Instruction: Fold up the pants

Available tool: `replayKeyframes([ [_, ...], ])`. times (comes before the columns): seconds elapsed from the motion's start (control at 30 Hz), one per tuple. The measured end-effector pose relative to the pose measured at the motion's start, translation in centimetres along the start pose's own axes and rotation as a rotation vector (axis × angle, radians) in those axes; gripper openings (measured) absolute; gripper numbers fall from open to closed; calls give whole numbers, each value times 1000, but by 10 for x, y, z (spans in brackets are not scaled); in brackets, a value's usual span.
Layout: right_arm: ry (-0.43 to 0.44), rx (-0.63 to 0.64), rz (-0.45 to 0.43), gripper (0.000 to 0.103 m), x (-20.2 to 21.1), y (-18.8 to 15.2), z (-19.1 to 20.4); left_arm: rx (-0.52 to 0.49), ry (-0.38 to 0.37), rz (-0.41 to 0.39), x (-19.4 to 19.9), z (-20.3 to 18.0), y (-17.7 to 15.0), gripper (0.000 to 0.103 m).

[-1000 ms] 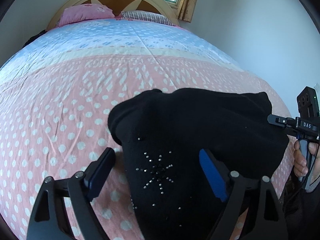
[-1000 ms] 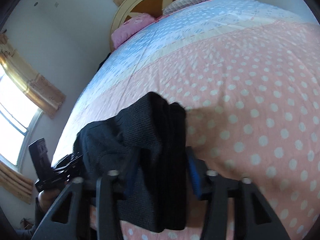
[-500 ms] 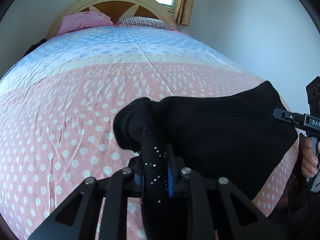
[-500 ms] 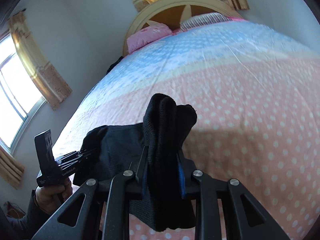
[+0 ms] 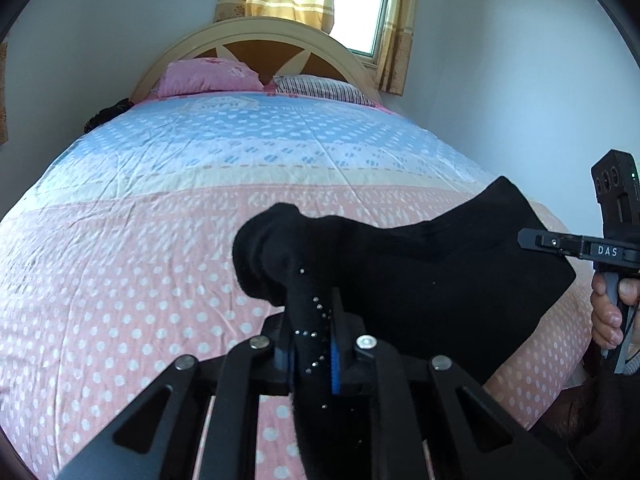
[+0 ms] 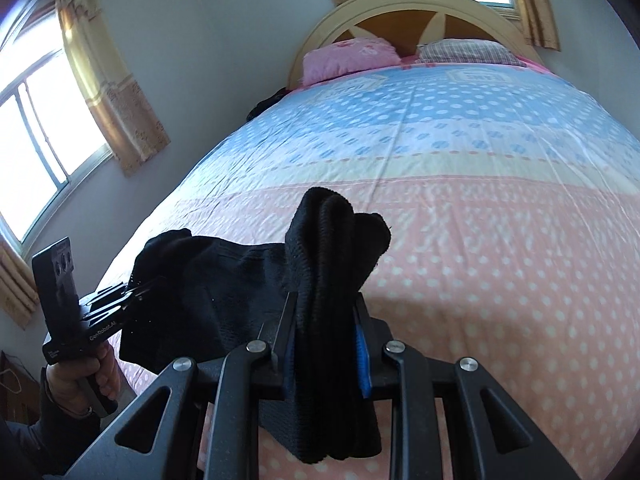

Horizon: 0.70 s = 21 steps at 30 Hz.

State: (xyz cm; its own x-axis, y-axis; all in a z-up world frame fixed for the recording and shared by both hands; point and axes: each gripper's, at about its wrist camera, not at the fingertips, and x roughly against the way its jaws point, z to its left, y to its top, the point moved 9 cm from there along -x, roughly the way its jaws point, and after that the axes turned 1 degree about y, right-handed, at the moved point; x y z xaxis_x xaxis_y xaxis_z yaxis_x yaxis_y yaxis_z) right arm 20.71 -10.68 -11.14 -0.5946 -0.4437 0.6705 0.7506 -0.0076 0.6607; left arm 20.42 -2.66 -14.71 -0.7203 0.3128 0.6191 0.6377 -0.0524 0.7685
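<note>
Black pants with small rhinestones are held up over the near end of the bed, stretched between my two grippers. My left gripper is shut on a bunched edge of the pants. My right gripper is shut on the other bunched edge; the pants hang between them. The right gripper shows at the right of the left wrist view, and the left gripper shows at the left of the right wrist view. The lower part of the pants is hidden behind the gripper frames.
The bed has a pink and blue dotted cover. A pink pillow and a striped pillow lie by the headboard. White walls stand on both sides, with curtained windows.
Both grippers have closed on the pants, which lay on the bed, and lifted them. The views have tilted up toward the headboard.
</note>
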Motion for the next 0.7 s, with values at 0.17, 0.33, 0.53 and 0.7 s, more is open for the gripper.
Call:
replayKeyframes([
  [0.17, 48, 63, 35, 24, -39, 18, 38, 43, 73, -7, 12, 39, -3, 12],
  [0.33, 113, 115, 61, 24, -78, 36, 78, 99, 144, -19, 26, 80, -4, 12],
  [0.53, 182, 136, 78, 24, -116, 48, 119, 153, 230, -28, 42, 126, -8, 12],
  [0.7, 224, 143, 95, 24, -142, 52, 136, 185, 285, -21, 50, 155, -18, 12],
])
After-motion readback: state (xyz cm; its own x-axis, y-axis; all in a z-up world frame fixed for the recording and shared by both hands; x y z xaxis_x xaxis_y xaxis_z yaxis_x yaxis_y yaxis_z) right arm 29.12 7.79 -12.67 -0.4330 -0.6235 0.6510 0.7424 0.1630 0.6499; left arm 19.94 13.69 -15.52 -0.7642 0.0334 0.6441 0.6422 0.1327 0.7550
